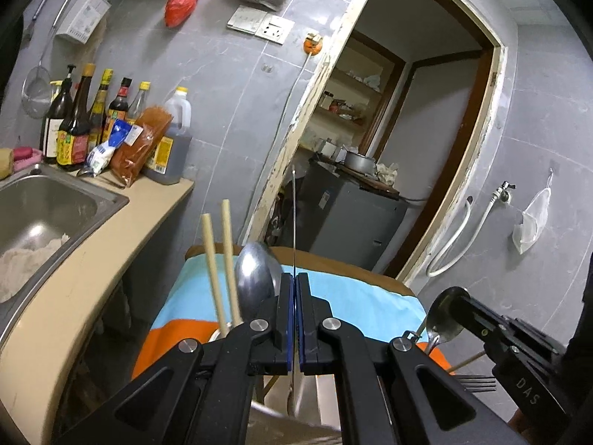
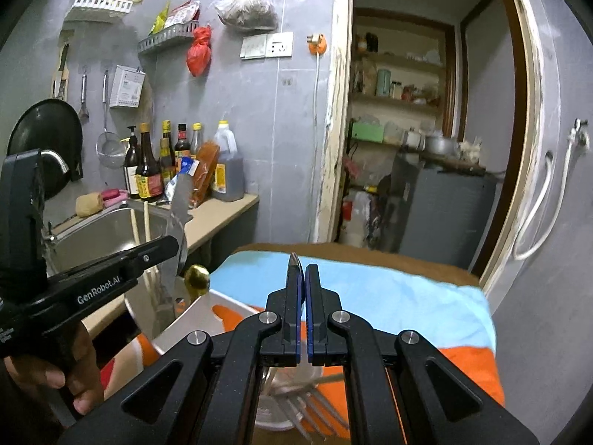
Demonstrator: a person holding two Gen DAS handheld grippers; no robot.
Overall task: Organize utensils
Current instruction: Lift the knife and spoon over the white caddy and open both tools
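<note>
Black-fingered with blue pads, the left gripper (image 1: 295, 285) fills the bottom of its own camera's view, its jaws pressed together on a silver table knife (image 2: 178, 218). From that camera the blade shows only as a thin edge rising straight up between the pads. From the right wrist camera its flat side shows, tilted slightly, above the rim of the sink. A person's hand (image 2: 70, 371) is wrapped around this gripper's handle.

The right gripper (image 2: 304, 278), of the same make, is likewise clamped tight, holding a small steel spoon (image 1: 443, 319). The spoon's bowl points up beside the fingertips and its edge just peeks out above the pads.

Below both grippers lies a table draped in a light blue and orange cloth (image 2: 389, 296). To its left runs a beige countertop with a stainless steel sink (image 1: 44, 200) set into it. A cluster of dark sauce bottles (image 1: 78, 118) stands against the grey tiled wall behind.

On the cloth sits a shiny rectangular metal tray (image 2: 192, 319). Just beside the left gripper, a large steel spoon (image 1: 254, 282) stands bowl-up, and a pair of pale wooden chopsticks (image 1: 213, 259) leans next to it. What holds them is hidden by the gripper. Under the right gripper several steel forks (image 2: 315, 404) lie blurred, tines toward the camera.
</note>
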